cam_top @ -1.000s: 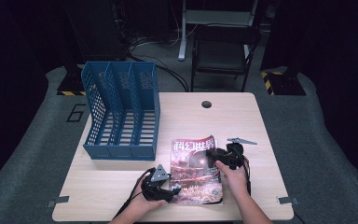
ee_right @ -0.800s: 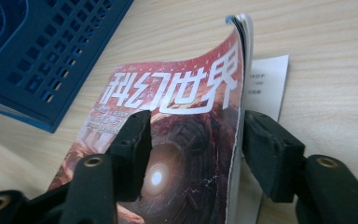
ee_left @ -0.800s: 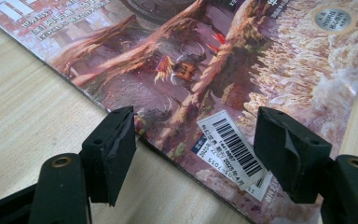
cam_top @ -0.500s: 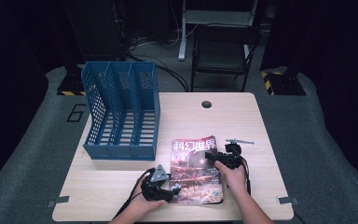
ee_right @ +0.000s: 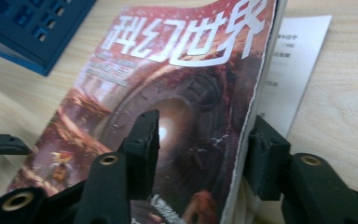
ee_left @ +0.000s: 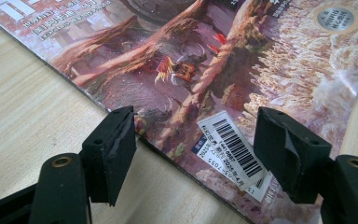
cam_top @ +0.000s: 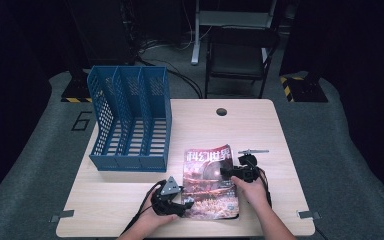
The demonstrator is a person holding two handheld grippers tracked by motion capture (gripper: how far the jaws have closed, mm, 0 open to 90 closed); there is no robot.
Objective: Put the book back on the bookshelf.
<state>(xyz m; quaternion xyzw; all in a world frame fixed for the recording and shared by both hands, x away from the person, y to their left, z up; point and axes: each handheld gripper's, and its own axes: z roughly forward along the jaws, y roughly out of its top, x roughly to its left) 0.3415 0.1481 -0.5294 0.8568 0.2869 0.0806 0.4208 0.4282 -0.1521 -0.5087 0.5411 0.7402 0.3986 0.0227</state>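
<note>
Right gripper (ee_right: 200,154) closing – magazine (ee_right: 177,116), title 科幻世界

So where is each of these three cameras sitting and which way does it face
High view: above the person's side of the table, looking forward and down; both hands and forearms enter from the bottom.
Left gripper view: rides on the left gripper, aimed at the magazine near its barcode; jaws apart.
Right gripper view: rides on the right gripper, facing the magazine's title end; its jaws have just been closing around the page edge.
Shared: all three show the magazine and the table.
</note>
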